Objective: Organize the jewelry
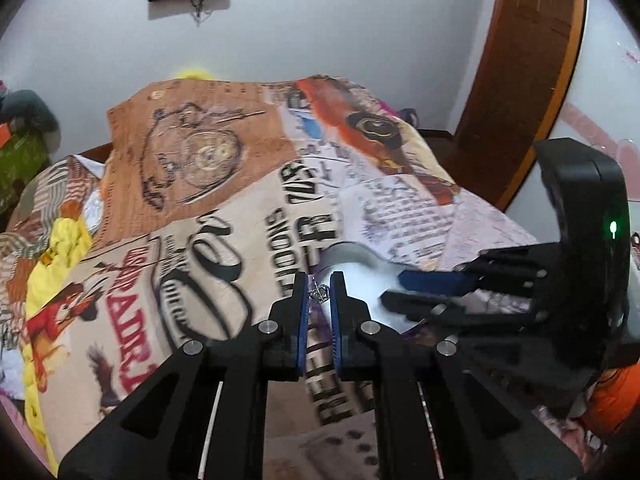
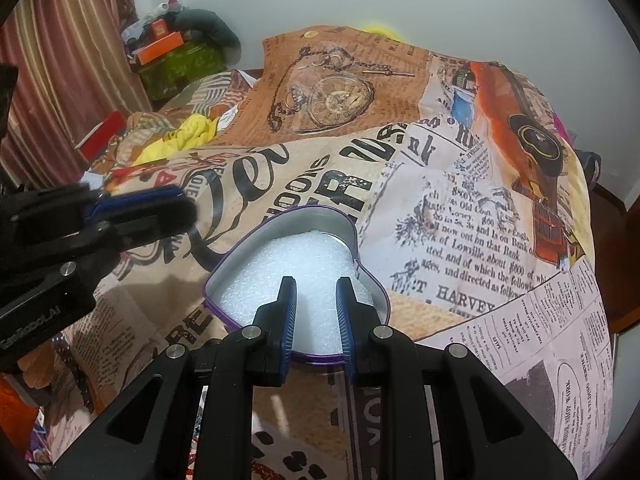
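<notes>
Left wrist view, jewelry: a small silver piece (image 1: 319, 292) sat pinched between the blue pads of the left gripper (image 1: 319, 286), near the fingertips; it hung above the bedspread (image 1: 224, 216)
Left wrist view, its look: thin, bright metal with a tangled or looped outline; too small and blurred to say what kind of piece it was
Left wrist view, jaws: drawn narrow, closed on the silver piece
Left wrist view, surroundings: the heart-shaped tin (image 1: 352, 256) lay just beyond the fingertips, mostly hidden; the right gripper (image 1: 404, 288) reached in from the right side, its fingers over the tin
Right wrist view, tin: the heart-shaped tin (image 2: 256, 236) lay on the bedspread (image 2: 460, 216), open, with a purple rim, silver inner wall and a white foam pad (image 2: 296, 264) filling it
Right wrist view, jaws: the right gripper (image 2: 316, 292) stood partly open over the near half of the tin, nothing between its pads; only foam showed in the gap
Right wrist view, other gripper: the left gripper (image 2: 188, 204) came in from the left, fingers close together, tips just left of the tin; the silver piece could not be made out here
</notes>
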Demonstrator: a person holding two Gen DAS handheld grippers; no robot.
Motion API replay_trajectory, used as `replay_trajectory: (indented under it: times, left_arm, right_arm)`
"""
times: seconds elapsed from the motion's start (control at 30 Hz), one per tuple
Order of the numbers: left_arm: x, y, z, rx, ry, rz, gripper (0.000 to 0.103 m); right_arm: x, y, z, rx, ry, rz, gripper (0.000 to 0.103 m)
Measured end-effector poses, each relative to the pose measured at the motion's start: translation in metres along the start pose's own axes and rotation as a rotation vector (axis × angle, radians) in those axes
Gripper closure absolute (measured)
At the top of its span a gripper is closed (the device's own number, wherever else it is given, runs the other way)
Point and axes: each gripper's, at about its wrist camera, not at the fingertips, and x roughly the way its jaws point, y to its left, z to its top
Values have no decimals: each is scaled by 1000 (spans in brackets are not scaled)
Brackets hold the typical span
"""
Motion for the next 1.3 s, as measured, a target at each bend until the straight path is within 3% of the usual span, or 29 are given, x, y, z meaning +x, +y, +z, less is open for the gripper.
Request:
replay_trajectory:
  times: [0.13, 0.27, 0.63, 0.73, 0.87, 0.97, 1.07, 1.3]
  left_arm:
    - [12, -7, 2, -5, 32, -37, 94]
    - [26, -9, -4, -10, 83, -68, 94]
    - [17, -22, -10, 35, 115, -51, 93]
    - [3, -23, -7, 35, 95, -36, 88]
    - [-25, -24, -3, 35, 41, 3, 70]
    - [-42, -26, -3, 39, 18, 20, 69]
    - [-58, -27, -7, 36, 5, 38, 61]
    - [-70, -34, -30, 21, 43, 55, 60]
  right_arm:
    - [-2, 1, -3, -7, 11, 9, 84]
    - [-8, -2, -7, -11, -1, -4, 70]
    - [-34, -7, -11, 10, -47, -16, 69]
    - [-45, -6, -12, 11, -62, -30, 69]
    - [-64, -5, -12, 15, -94, -52, 69]
    - [-79, -5, -13, 24, -117, -64, 69]
    - [-93, -4, -17, 29, -137, -84, 69]
    - [-108, 2, -37, 50, -131, -95, 69]
